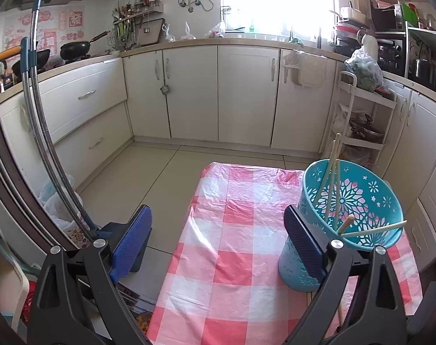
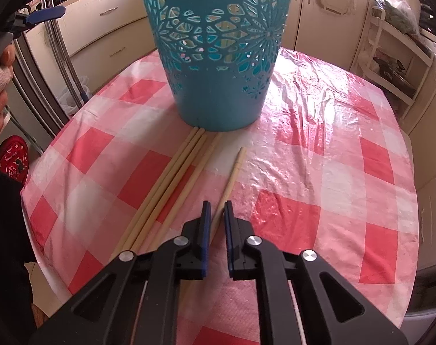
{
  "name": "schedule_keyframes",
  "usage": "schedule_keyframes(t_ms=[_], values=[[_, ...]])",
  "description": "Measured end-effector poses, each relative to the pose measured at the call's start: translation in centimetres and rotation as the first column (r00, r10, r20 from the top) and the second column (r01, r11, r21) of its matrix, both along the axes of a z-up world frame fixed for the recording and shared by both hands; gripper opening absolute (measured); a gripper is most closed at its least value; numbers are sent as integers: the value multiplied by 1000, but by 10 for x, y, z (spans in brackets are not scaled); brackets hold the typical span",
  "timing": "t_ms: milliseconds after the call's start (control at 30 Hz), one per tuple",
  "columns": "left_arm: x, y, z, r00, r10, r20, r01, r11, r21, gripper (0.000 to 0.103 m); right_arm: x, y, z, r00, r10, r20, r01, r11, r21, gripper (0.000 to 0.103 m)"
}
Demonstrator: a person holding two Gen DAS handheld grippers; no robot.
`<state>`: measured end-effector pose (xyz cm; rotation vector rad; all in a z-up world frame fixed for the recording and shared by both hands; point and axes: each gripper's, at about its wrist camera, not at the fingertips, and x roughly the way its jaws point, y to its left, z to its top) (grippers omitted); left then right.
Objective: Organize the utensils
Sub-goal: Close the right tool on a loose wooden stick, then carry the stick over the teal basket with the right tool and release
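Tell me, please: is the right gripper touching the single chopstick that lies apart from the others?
Touching. In the right wrist view, the right gripper has its jaws nearly closed around the single chopstick, with the pads against its sides.

Basket (image 2: 218, 57) blocks table (image 2: 347, 172) at twelve o'clock. Four chopsticks (image 2: 172, 178) crowd cloth at eleven o'clock, just beside its base. Open cloth from one to four o'clock.

— What can you read from where you stand?

— Only the red and white stickers (image 1: 45, 33) on the wall tiles behind the black wok (image 1: 75, 49). One square above the wok carries a single Chinese character, 發. The other characters there are too blurred for you to make out.
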<state>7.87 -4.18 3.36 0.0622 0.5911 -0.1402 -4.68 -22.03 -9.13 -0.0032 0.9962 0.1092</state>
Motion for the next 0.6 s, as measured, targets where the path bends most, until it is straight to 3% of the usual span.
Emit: schedule_keyframes(t_ms=[333,600], values=[[0,-3,-1,1000,-2,-1,2,1000,10,90,-3,-2,0,1000,0,16,0,1000,13,7],[3,-2,-5,1000,2,-17,-2,1000,11,92,-20,-21,18,1000,-19,24,14,975,220,6]])
